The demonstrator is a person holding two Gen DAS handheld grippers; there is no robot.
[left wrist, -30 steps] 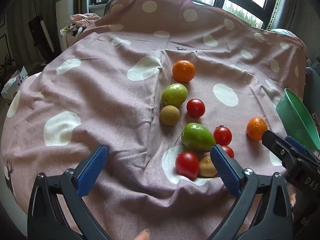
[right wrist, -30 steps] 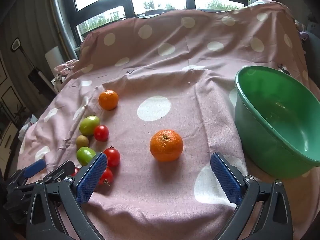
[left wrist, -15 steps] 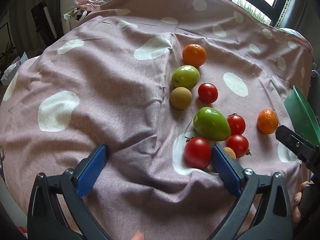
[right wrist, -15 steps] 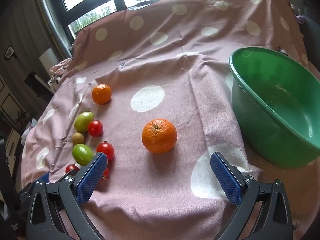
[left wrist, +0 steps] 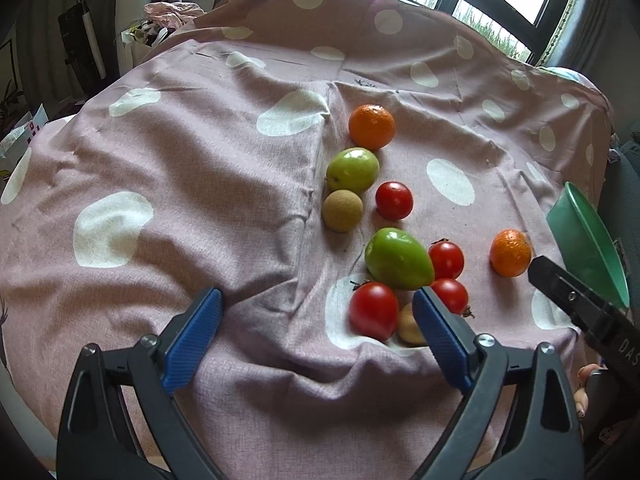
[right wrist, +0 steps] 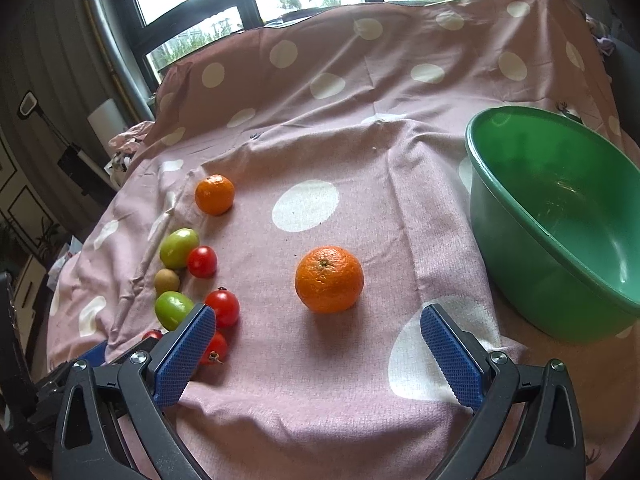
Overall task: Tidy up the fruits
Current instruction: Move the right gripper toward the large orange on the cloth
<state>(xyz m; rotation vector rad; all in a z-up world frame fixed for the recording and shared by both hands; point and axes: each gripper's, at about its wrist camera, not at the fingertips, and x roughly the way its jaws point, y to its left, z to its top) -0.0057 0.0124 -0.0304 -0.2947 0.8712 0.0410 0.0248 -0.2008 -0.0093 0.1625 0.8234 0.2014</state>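
Pink polka-dot cloth (right wrist: pixel 340 120), pretty rumpled, carrying two oranges (right wrist: pixel 329 279), tomatoes (left wrist: pixel 373 310), green fruits (left wrist: pixel 398 259), plus a green bowl (right wrist: pixel 520 216).

1. The left wrist view is looking steeply down along its own blue-padded fingers (left wrist: pixel 436 332) at the spotted cloth (left wrist: pixel 180 184), sitting close over the fruit cluster left of the green bowl (left wrist: pixel 588 240).
2. The right wrist view is facing the same way, nearer that bowl (right wrist: pixel 560 240).
3. Both are sharing the cluster, the near orange (right wrist: pixel 329 279) and the bowl.
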